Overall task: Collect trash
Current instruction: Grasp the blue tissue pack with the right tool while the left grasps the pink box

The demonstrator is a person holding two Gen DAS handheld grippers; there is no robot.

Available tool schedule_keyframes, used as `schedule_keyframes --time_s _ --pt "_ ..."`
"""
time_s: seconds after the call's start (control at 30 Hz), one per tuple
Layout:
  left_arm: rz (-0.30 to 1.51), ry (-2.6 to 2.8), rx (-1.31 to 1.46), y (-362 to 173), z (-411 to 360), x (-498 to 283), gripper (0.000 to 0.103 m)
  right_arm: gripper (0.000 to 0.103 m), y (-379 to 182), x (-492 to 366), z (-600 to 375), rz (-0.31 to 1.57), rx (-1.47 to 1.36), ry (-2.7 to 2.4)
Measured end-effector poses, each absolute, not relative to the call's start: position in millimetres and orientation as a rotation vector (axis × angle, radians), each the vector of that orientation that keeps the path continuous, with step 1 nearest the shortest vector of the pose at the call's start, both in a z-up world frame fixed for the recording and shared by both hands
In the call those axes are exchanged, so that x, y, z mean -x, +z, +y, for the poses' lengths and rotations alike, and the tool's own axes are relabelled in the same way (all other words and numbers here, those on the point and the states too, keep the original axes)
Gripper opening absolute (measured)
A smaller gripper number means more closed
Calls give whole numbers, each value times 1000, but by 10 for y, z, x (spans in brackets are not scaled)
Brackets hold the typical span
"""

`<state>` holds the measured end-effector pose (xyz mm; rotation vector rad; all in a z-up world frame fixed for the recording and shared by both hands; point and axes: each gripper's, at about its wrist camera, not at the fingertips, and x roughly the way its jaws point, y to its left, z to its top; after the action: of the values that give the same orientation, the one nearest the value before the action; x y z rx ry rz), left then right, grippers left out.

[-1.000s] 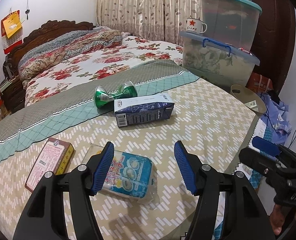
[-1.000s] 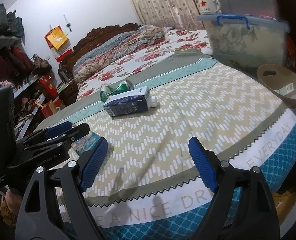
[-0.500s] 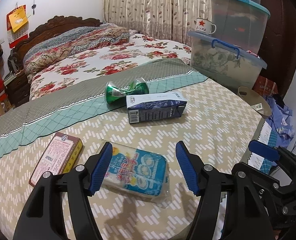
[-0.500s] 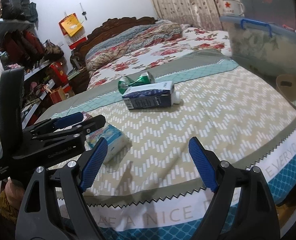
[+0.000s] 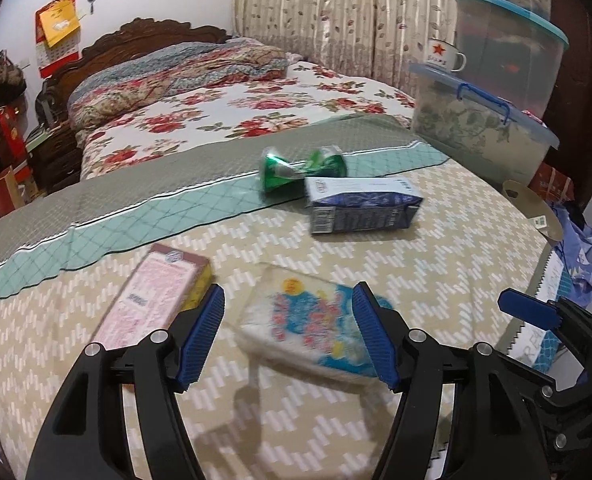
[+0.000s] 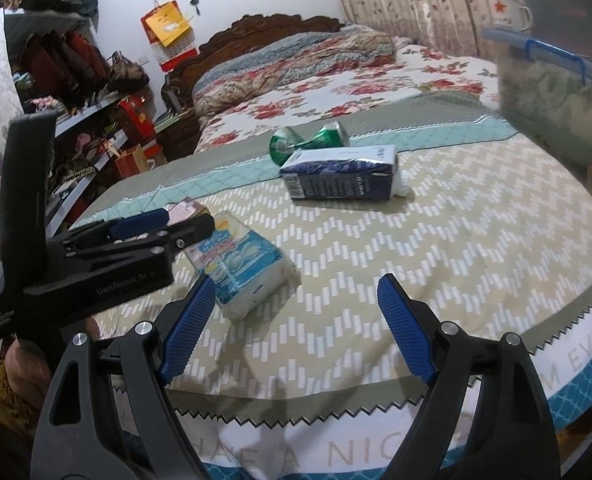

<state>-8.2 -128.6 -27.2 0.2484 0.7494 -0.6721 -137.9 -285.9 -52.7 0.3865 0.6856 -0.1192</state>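
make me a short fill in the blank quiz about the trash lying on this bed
1. The crushed can is coloured ____.
2. The dark blue carton lies right in front of the ____.
3. The tissue pack sits ahead of the left tongs, whose jaws are ____.
4. The mug shows a red ____.

Missing words: green; can; open; star

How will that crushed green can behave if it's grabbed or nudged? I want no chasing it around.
The crushed green can is pinched at its middle, so it probably won't roll far. It likely weighs little and slides easily. Its creased metal may buckle further under the pads.
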Motion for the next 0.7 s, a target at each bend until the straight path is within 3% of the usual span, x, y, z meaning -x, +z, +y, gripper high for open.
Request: schedule_keyframes --time_s 0.37,0.43,0.5,0.7 --pt "752 -469 -131 -158 -523 -442 72 88 -711 995 -2674 776 -300 -31" --pt "760 -456 -120 -170 -468 -487 84 88 -731 939 -2668 786 -290 -24" --pt "763 -453 -123 -191 -444 -526 88 90 -760 849 -2652 802 -274 -6" --pt "808 -461 -171 -369 -512 -643 91 91 -843 601 -2615 862 -231 55"
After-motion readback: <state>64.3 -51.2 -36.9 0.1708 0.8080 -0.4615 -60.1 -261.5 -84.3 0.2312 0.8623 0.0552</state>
